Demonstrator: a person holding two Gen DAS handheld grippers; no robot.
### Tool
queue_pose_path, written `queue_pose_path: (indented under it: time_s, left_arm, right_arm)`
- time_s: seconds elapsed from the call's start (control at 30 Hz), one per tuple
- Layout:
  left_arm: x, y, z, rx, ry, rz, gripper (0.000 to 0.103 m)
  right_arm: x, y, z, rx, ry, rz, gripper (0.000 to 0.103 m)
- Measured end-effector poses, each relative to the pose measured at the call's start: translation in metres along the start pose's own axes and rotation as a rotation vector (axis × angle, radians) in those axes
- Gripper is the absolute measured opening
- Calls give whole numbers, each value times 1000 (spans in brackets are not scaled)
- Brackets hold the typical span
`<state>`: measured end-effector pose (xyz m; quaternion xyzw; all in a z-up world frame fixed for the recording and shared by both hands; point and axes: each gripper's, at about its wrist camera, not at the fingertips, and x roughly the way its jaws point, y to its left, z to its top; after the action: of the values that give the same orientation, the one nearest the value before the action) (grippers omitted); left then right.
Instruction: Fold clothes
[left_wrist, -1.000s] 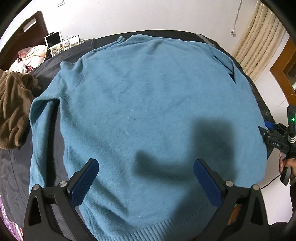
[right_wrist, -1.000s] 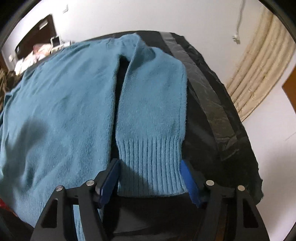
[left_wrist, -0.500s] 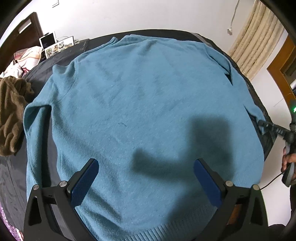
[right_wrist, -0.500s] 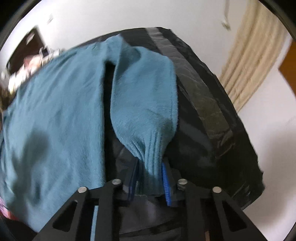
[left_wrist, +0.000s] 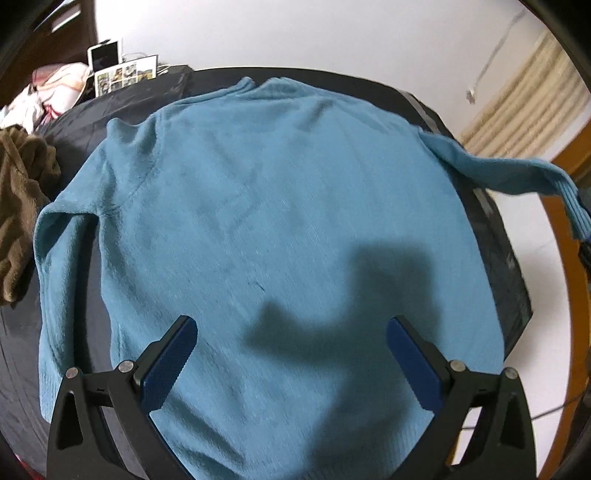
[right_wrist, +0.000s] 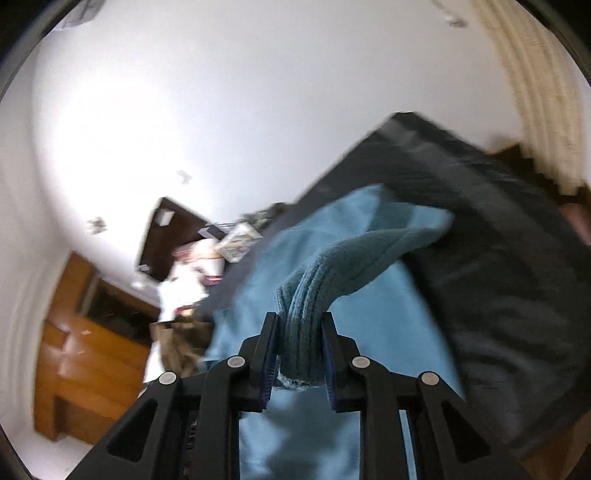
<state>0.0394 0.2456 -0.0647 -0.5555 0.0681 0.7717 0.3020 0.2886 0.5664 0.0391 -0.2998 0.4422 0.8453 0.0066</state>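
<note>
Left wrist view: brown garment (left_wrist: 22, 206) bunched at 9 o'clock on the bed (left_wrist: 55, 125), just beside the sweater's left sleeve (left_wrist: 55, 280). That sleeve lies flat along the body, cuff toward 7 o'clock. Pink/white bedding (left_wrist: 55, 85) and a photo frame (left_wrist: 125, 75) sit at 11 o'clock against the white wall (left_wrist: 295, 33).

Blue sweater (left_wrist: 266, 221) is spread flat on the dark bed cover, collar at 12 o'clock, hem toward 6 o'clock. Left gripper (left_wrist: 291, 365) hovers over the lower body of the sweater, fingers (left_wrist: 168, 363) spread wide, nothing between them. Its shadow falls on the fabric just ahead.

Right sleeve (left_wrist: 498, 173) is lifted off the bed at 2–3 o'clock, stretched out past the bed edge, ribbed cuff (left_wrist: 576, 218) at the frame's right edge. Curtain (left_wrist: 524, 99) at 1 o'clock, wooden door frame (left_wrist: 569, 291) at 3 o'clock.

Right wrist view, blurred and tilted: wooden cabinet (right_wrist: 85, 354) at 8 o'clock. Right gripper (right_wrist: 300, 350) has fingers (right_wrist: 267, 350) clamped tight on the ribbed cuff (right_wrist: 301, 332); the sleeve (right_wrist: 369, 254) arcs up from the fingers toward 1 o'clock, back to the sweater body (right_wrist: 369, 350) on the bed (right_wrist: 517, 295).
</note>
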Motion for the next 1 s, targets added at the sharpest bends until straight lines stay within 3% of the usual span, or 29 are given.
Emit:
queue_pose_path:
  time_s: [0.07,0.2,0.33,0.37,0.47,0.57,0.67,1.0]
  left_arm:
    - [0,9,6,-29,-6,-19,103]
    - [4,22,15,-69,-8,-49,103]
    - [18,31,21,-109,37,-108,103]
    - [23,31,22,-115,54,-121,103]
    - [39,31,23,-130,105,-171,103]
    - [49,27,25,-135,136,-201,103]
    - [58,18,26,-120,158,-220,103]
    - [86,-66,11,176,204,-238,102]
  right_arm:
    - [14,18,-4,-16,28,48,23]
    - [62,38,-22,-70,126,57,23]
    - [130,31,-44,-82,283,7,27]
    - [146,30,-54,-113,331,-25,33]
    - [168,24,-70,-191,401,-75,67]
    - [173,13,-79,-225,434,-102,75]
    - [172,-10,-77,-186,447,-138,75]
    - [121,-60,-78,-160,327,-441,75]
